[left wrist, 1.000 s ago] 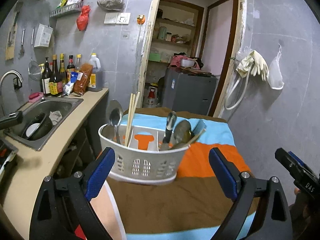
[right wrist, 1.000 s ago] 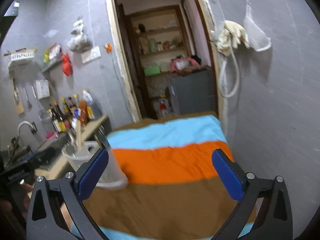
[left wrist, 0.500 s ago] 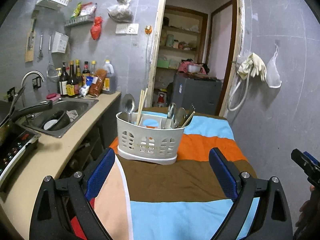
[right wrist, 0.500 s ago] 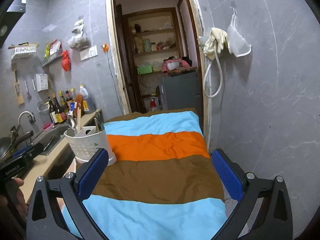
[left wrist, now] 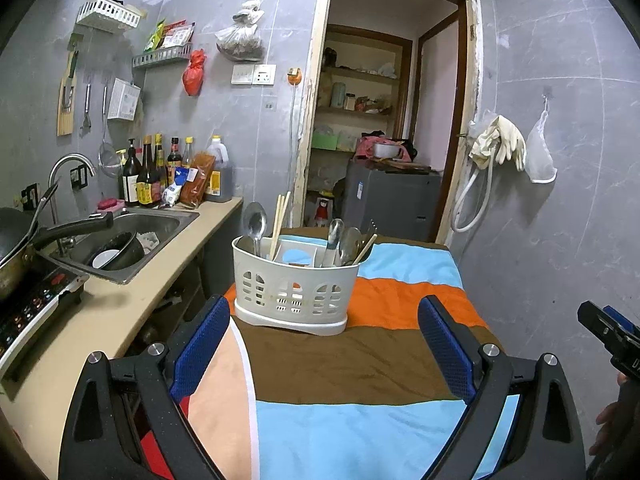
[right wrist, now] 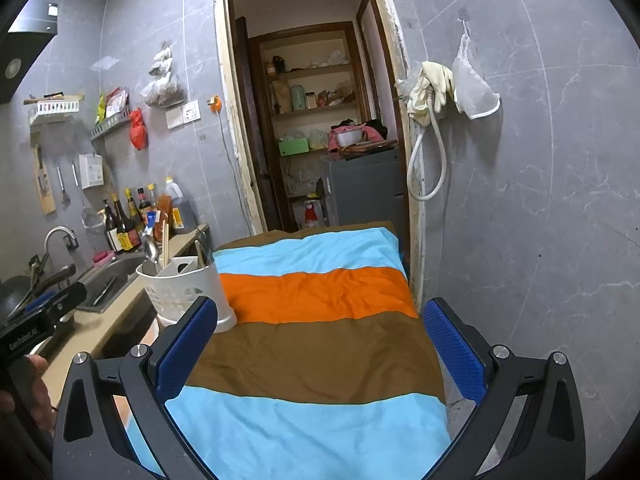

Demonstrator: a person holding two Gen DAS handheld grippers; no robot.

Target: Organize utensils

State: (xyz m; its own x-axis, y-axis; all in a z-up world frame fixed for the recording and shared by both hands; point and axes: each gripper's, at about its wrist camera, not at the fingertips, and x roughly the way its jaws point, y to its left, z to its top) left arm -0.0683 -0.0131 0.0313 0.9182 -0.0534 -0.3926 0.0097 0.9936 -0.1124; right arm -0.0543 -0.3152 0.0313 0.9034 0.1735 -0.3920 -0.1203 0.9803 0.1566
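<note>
Standing on the striped cloth [left wrist: 360,364], the utensil caddy [left wrist: 294,294] faces two wide, empty grippers.

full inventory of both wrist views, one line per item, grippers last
utensil caddy: 1, white, on striped cloth, left edge
spoon: 1 upright, metal, caddy's left compartment
chopsticks: a few, wood, beside spoon
other utensils: several, metal, right compartment
striped cloth: 1, blue/orange/brown, covering table
sink: 1, steel, in counter, holding dishes
sauce bottles: several, dark, behind sink
rubber gloves: cream, hung on right wall
left gripper: open, empty
right gripper: open, empty
</note>
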